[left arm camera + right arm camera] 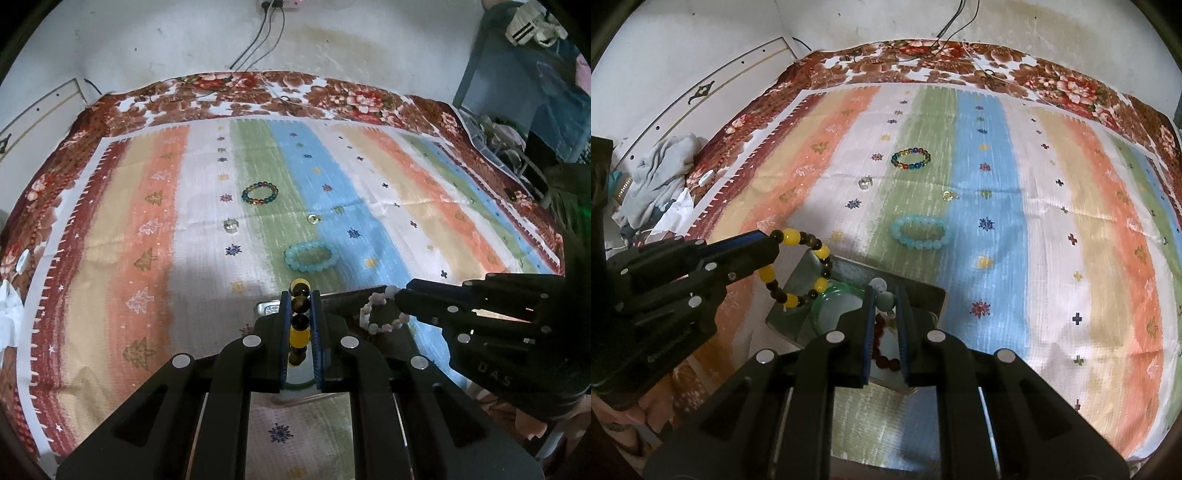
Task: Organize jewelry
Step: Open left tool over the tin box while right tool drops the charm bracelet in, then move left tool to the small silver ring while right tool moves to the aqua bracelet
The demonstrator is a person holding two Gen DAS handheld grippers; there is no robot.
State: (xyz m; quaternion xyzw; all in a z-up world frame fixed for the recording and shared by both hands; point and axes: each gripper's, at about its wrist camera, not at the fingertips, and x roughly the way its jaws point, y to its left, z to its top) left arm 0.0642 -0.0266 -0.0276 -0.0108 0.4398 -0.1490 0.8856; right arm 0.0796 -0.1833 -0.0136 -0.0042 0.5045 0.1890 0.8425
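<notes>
My left gripper [300, 295] is shut on a yellow-and-dark bead bracelet [299, 334], which hangs as a loop [798, 273] over the left edge of a shallow grey box [790, 310]. My right gripper [884, 291] is shut on a pale pink-and-white bead bracelet [380, 317] above the same box [266, 308]. Inside lie a green bangle [831, 293] and a dark red bead bracelet [882, 356]. Farther out on the striped cloth lie a light blue bead bracelet [308, 256] [919, 232] and a multicolour bead bracelet [259, 193] [911, 158].
Two small shiny pieces [231, 225] [314, 218] lie on the cloth between the bracelets. A heap of grey clothes [661, 166] sits off the cloth's left edge. Cables [258, 40] run down the far wall. Blue furniture [517, 92] stands at the right.
</notes>
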